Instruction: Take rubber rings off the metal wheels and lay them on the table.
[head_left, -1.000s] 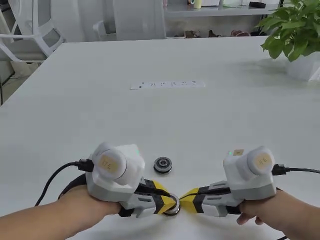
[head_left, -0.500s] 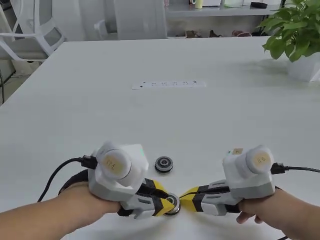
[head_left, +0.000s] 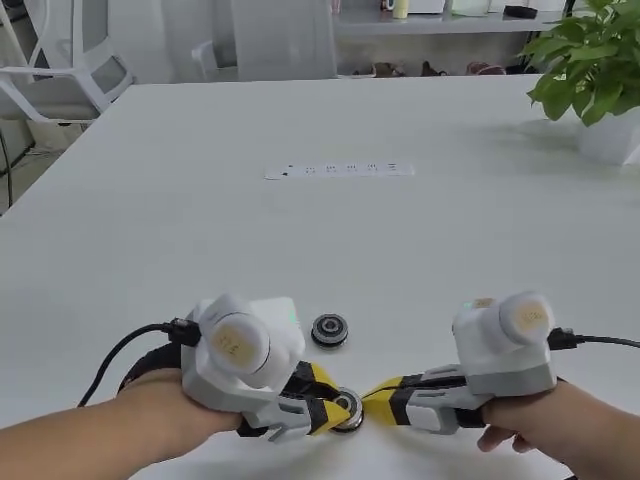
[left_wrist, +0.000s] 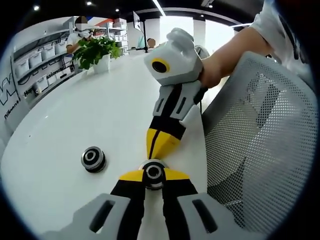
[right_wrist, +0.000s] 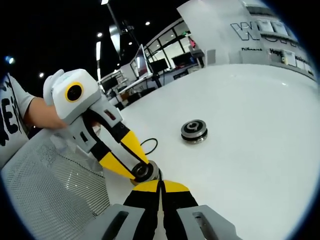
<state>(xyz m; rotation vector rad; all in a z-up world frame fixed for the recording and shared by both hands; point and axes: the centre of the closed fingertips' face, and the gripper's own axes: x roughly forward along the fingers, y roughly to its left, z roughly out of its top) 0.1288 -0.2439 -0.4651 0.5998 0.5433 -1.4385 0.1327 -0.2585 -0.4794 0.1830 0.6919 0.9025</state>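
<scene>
Left gripper view: the left gripper (left_wrist: 153, 176) has its jaws clenched on a metal wheel (left_wrist: 153, 170) at the near edge of the tabletop (left_wrist: 65, 125). The right gripper (right_wrist: 161, 186) has its jaws pressed together, tips against that wheel's rim; whether they pinch anything is unclear. A second wheel (left_wrist: 93, 158) lies near, apart from both, flat on the tabletop.

The left gripper (head_left: 335, 412) is rolled further over and lowered slightly; the metal wheel (head_left: 347, 407) clamped in it is turned more face-up; the right gripper (head_left: 371, 398) is brought slightly nearer to it.
</scene>
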